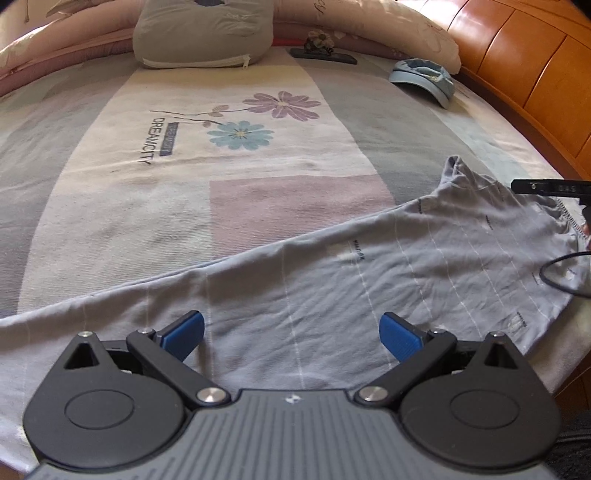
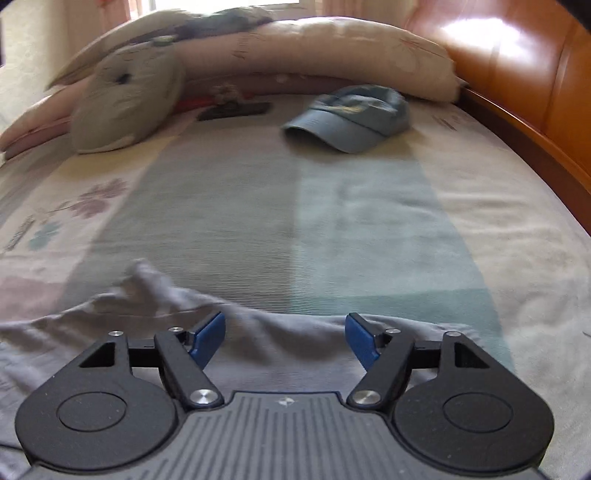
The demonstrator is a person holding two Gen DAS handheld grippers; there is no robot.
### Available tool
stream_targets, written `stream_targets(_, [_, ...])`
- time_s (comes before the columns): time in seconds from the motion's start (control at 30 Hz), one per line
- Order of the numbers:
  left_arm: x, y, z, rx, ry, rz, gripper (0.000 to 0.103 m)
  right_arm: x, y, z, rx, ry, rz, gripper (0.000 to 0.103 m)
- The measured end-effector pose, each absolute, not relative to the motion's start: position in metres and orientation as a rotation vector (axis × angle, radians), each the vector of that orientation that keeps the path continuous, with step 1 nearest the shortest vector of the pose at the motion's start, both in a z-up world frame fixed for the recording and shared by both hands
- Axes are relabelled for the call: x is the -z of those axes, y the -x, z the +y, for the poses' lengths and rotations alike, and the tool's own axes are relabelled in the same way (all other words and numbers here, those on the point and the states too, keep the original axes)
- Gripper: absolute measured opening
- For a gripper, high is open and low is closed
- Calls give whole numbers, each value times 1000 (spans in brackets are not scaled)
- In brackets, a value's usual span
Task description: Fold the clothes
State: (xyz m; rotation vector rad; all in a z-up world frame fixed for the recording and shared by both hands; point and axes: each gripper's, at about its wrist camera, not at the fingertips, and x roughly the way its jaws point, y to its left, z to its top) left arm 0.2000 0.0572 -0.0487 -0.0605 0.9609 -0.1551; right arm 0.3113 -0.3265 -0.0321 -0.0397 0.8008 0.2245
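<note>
A bedroom in a home. A bed [image 1: 258, 206] fills both views, covered by a patchwork-patterned sheet printed with flowers [image 1: 258, 118] and the word "DREAMCITY". A glossy orange wooden headboard [image 1: 524, 62] curves along the right side. A rolled duvet [image 2: 332, 48] and a grey pillow [image 1: 203, 33] lie at the far edge, near a blue cap [image 2: 351, 118]. Daylight comes from behind the bedding.
</note>
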Motion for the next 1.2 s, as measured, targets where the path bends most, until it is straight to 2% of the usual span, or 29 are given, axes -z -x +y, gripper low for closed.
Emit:
stream_targets(0.17, [51,-198,59,126,17,976,100,32,-305,-264,-347,76,804,92])
stream_targets(0.33, [51,-185,69,102,20,966,100,55,-319,-223,-335,150,824,92])
stream_targets(0.4, [56,-181,78,76,58,986,100,55,-321,-219,-348,144,817,98])
stream_targets(0.73, [58,-174,91,85,85,955,101,26,-318,-219,-463,35,755,100])
stream_targets(1.0, [55,-170,93,81,96,927,101,60,-354,-195,-488,39,812,103])
stream_targets(1.2, [39,-165,107,72,171,873,101,26,-330,-205,-487,49,784,103])
